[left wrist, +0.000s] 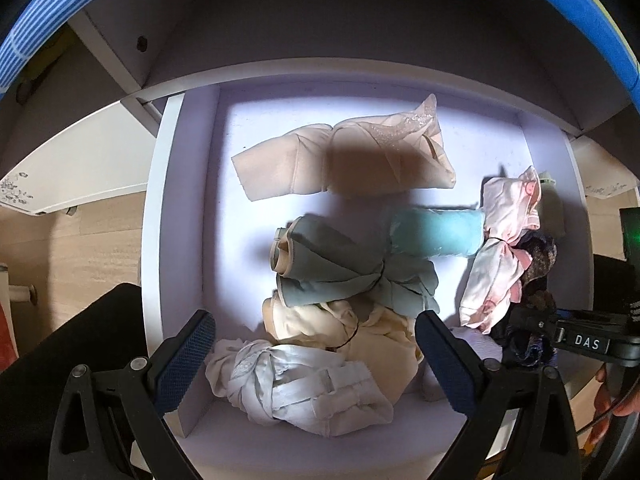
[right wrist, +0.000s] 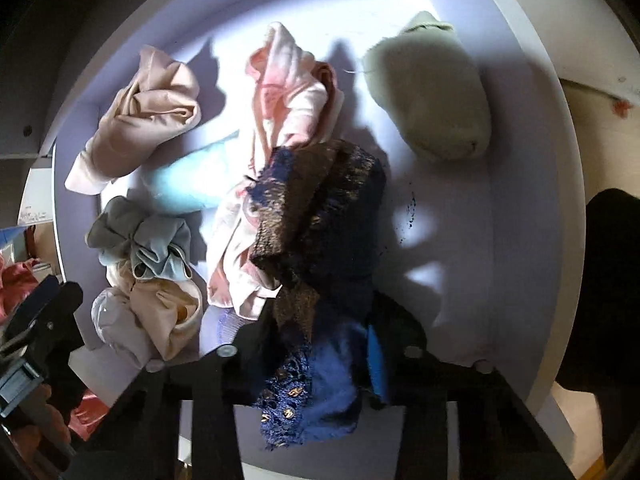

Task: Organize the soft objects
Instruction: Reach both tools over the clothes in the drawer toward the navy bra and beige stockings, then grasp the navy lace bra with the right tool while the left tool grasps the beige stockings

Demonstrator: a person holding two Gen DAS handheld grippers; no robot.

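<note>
You've got a smooth matt white drawer (left wrist: 188, 208) holding a satiny peach folded cloth (left wrist: 288, 168), a fuzzy mint-green rolled sock (right wrist: 436, 100), a navy lace garment with gold thread (right wrist: 316, 208), and pale wood-grain flooring (left wrist: 92, 256) outside.

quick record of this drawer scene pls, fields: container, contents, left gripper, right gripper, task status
container: white drawer, pulled open
contents: beige roll at the back, teal roll, grey-blue garment, cream garment, pale green roll, pink garment, all loose
left gripper: left gripper open, empty, above the cream garment
right gripper: right gripper shut on the dark blue lace garment
task status: unsorted, pieces overlap
</note>
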